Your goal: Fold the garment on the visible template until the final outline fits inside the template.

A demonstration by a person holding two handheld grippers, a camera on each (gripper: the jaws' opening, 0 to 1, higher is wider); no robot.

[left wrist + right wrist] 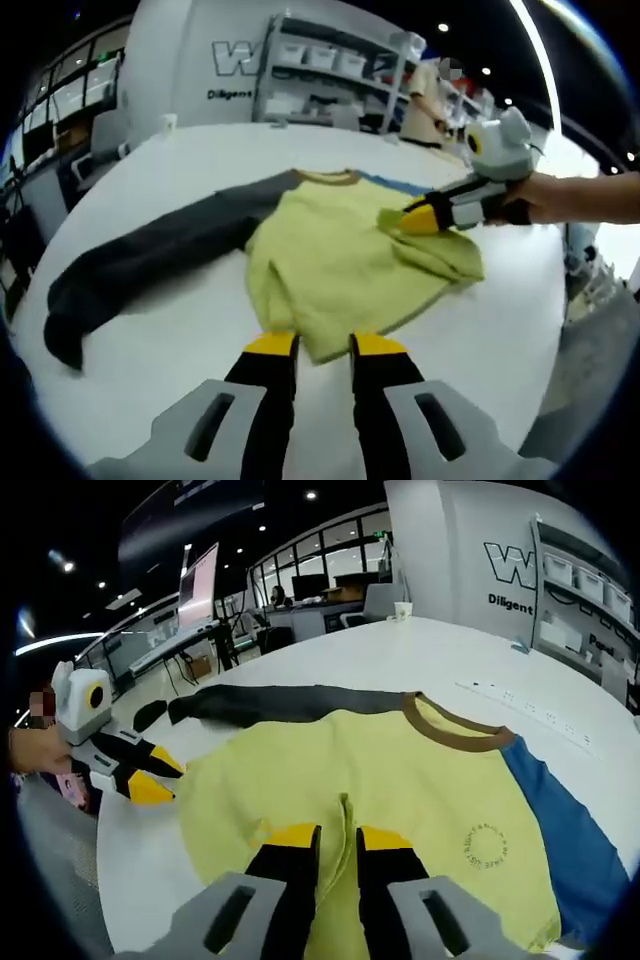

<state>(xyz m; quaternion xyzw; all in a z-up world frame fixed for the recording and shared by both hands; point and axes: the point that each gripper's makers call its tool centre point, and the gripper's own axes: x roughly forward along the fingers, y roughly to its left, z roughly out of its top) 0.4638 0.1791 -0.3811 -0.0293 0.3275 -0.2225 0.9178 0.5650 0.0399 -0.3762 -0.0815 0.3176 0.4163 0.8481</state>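
- I'm looking down my left gripper (325, 345), and its 2 yellow-tipped jaws sit close together with a narrow gap, right at the near hem of the garment (350, 265); I can't tell whether they pinch the cloth or just touch its edge.
- The garment lies flat on the white table (180, 340): yellow-green body, brown collar (330, 177), 1 dark grey sleeve (150, 265) stretched far out to the left.
- In the same view my right gripper (425, 218) comes in from the right, held in a hand (545, 197), its yellow tips pressed into a raised fold of the yellow cloth.
- Switching to the right gripper view: the right gripper (338, 838) has its jaws nearly closed, a thin ridge of yellow fabric rising between them, so it's pinching the garment (400, 780).
- Blue panel (560, 830) runs down the right side, round print (488, 846) just beside it.
- The left gripper (150, 775) shows at the left edge of the cloth.
- Shelving (340, 70) stands behind the table.
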